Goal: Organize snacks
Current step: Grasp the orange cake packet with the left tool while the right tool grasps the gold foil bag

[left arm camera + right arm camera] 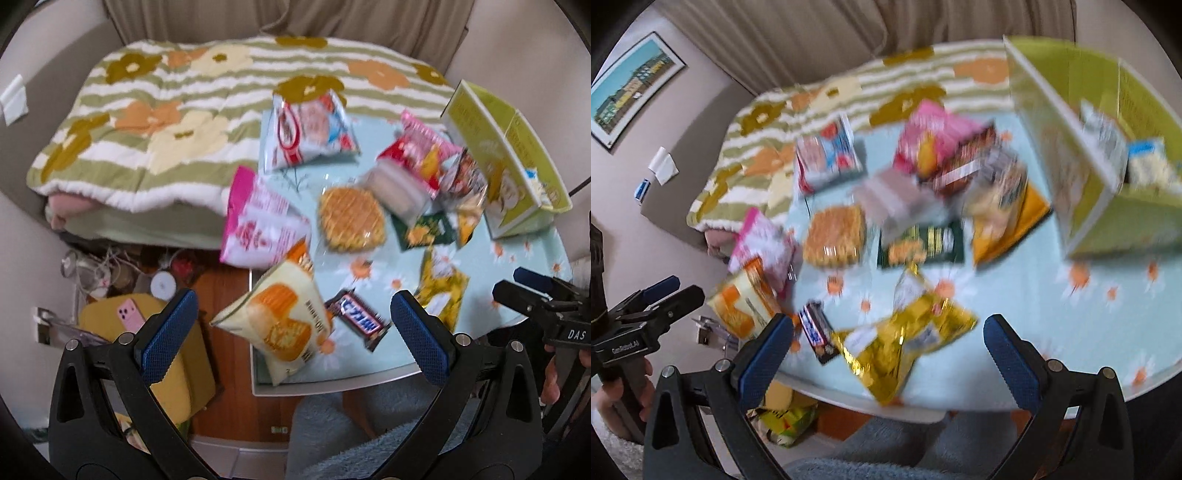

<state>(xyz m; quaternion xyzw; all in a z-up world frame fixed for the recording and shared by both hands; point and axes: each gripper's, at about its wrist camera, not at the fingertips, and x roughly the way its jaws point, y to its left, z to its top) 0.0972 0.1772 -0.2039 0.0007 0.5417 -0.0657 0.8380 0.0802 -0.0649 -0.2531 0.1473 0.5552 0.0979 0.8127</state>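
Several snack packets lie scattered on a pale blue flowered table (524, 258). My left gripper (295, 332) hangs open above the near left corner, over a cream and orange bread bag (280, 325) and a Snickers bar (358, 317). My right gripper (886, 350) is open too, above a crumpled gold packet (905, 343). A round waffle (351, 218) sits mid-table, also seen as the waffle (834, 236) in the right wrist view. A lime green box (517, 155) stands open at the far right; the box (1108, 206) holds a few packets. Both views are motion-blurred.
A bed with a green striped flowered quilt (177, 122) borders the table's far and left sides. Left of the table, a yellow cushion (177, 369) carries a pink phone (130, 314). A framed picture (631, 88) hangs on the wall. Blue fleece-clad knees (351, 435) sit under the near edge.
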